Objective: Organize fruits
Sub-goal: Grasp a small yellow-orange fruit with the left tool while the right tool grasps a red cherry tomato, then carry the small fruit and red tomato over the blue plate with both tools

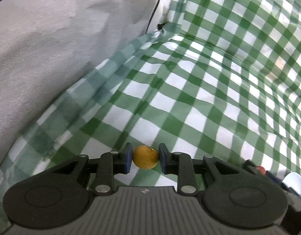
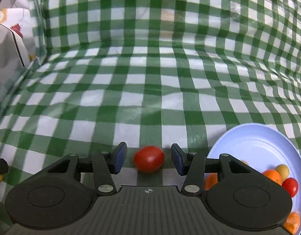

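Fruits: yellow fruit [image 1: 146, 157] sitting clamped in left gripper [image 1: 145, 157] | red tomato [image 2: 149, 159] lying between spread right gripper [image 2: 149, 159] jaws, untouched | green checked tablecloth [image 2: 150, 90] covering table | plate [image 2: 256, 145] holding more.

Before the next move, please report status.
Left gripper shut on yellow fruit. Right gripper open around red tomato. Plate at right. Nothing blocking.

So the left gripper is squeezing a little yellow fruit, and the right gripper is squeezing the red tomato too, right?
Not quite. The left gripper is indeed shut on the little yellow fruit. But the right gripper is open: in the right wrist view, the red tomato lies on the checked cloth between the fingers with a gap on each side, so nothing squeezes it yet.
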